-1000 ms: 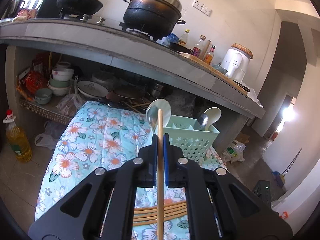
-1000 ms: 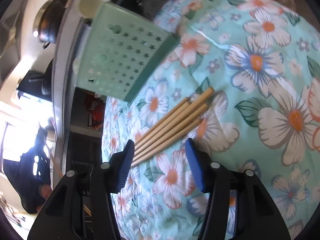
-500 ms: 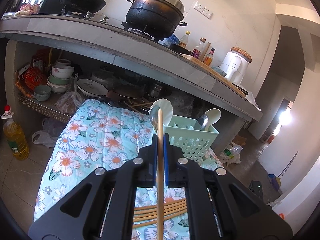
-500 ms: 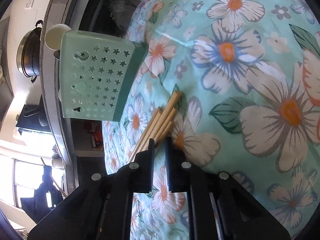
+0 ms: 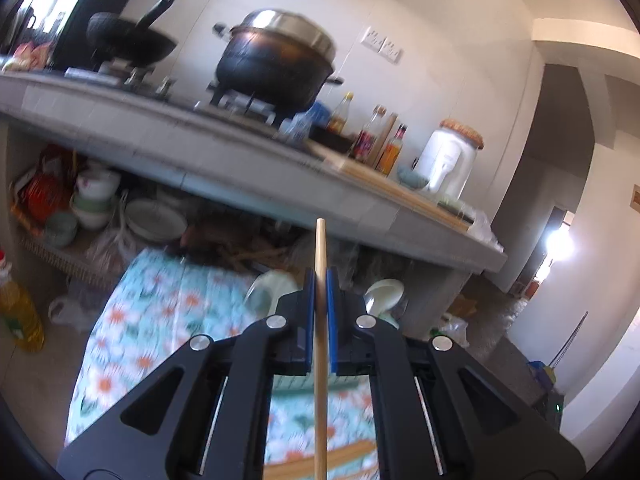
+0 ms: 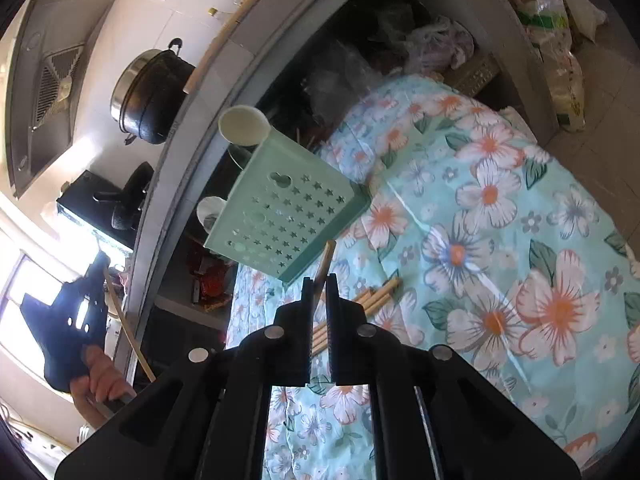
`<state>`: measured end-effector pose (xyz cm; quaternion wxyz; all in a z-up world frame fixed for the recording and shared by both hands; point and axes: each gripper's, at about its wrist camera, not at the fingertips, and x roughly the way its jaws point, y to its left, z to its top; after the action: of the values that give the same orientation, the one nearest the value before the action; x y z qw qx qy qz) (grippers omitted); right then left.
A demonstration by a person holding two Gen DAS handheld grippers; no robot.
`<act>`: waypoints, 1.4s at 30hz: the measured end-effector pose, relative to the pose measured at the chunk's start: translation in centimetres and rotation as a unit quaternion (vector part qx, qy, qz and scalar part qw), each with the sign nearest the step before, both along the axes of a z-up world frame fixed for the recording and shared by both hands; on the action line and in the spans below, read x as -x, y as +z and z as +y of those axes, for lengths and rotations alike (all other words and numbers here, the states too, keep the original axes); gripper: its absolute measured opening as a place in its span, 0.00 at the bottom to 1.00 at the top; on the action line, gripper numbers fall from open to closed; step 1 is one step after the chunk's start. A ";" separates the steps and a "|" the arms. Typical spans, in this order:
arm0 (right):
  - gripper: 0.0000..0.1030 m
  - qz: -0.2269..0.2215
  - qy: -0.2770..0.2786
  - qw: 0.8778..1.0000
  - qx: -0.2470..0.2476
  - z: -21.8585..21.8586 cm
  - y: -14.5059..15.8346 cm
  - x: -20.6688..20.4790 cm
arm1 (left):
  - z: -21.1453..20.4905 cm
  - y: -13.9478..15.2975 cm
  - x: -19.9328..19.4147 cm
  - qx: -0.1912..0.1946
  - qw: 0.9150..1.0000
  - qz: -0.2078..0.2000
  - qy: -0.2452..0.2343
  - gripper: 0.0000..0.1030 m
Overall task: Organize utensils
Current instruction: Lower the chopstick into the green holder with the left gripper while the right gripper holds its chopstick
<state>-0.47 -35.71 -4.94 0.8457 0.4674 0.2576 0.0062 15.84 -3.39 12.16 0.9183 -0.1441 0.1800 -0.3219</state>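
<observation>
My left gripper is shut on a wooden chopstick that stands upright between the pads, raised above the floral cloth. The left gripper also shows at the far left of the right wrist view. My right gripper is shut on another wooden chopstick, lifted above the cloth. Several chopsticks lie on the cloth just below it. The mint utensil caddy with star holes stands beyond them, holding white spoons. The caddy is mostly hidden behind my left gripper.
A grey counter overhangs the cloth, with a black pot, wok, bottles and a white appliance. Bowls and plates fill the shelf below. An oil bottle stands on the floor at left. Bags lie at right.
My right gripper closed on one chopstick from the pile and lifted it off the cloth. My left gripper rose and tilted up with its chopstick, so the caddy sank from view.
</observation>
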 end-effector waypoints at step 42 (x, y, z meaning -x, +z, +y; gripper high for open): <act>0.05 -0.032 0.015 0.999 0.029 -2.5 1.6 -0.4 | -16.9 -0.9 -15.7 -0.050 0.989 -0.083 0.113 0.04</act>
<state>-0.02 -38.16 -3.37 0.8663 0.4386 0.2375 0.0269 31.56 -20.30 11.23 0.9665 -0.0900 0.1017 -0.2179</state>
